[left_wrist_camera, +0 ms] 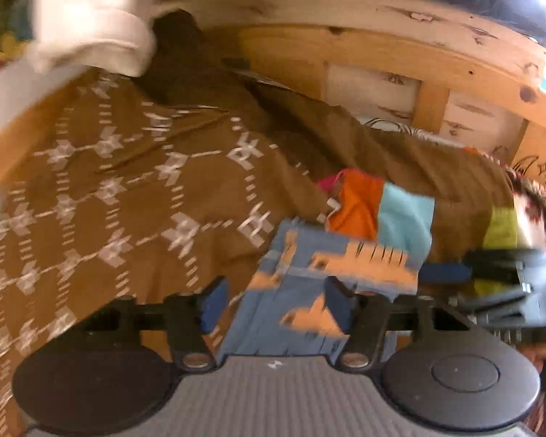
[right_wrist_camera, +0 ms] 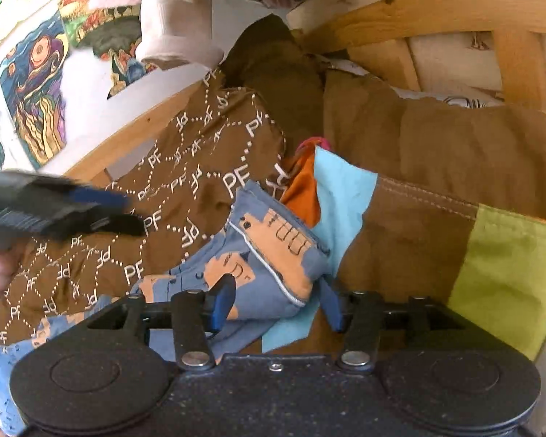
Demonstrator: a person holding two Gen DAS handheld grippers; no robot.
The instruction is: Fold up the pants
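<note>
While the pants (right_wrist_camera: 258, 266) lie bunched on the bed, both tools are right at them. They are small, blue with orange patches, and sit on the brown bedspread (right_wrist_camera: 171, 182) just beside a patchwork quilt (right_wrist_camera: 418, 240) with orange, light blue and green squares.

The left hand-held gripper (left_wrist_camera: 275, 304) has its fingers spread wide with a flat strip of the blue cloth lying between them, not pinched. The right hand-held gripper (right_wrist_camera: 276, 302) is likewise wide, its fingers set either side of a rolled edge with a white seam; I judge neither has closed on the cloth yet.

Such thin cotton looks light, soft and floppy, so it should sag and crease wherever it is lifted. The hemmed edge near the right tool, or the waistband if it can be found, seems the firmest place to pinch.

Beyond the pants, a pine bed frame (left_wrist_camera: 382, 40) with slats rises at the far side. Left of the bedspread, painted pictures (right_wrist_camera: 36, 83) hang on a white wall. The left view is blurred.
</note>
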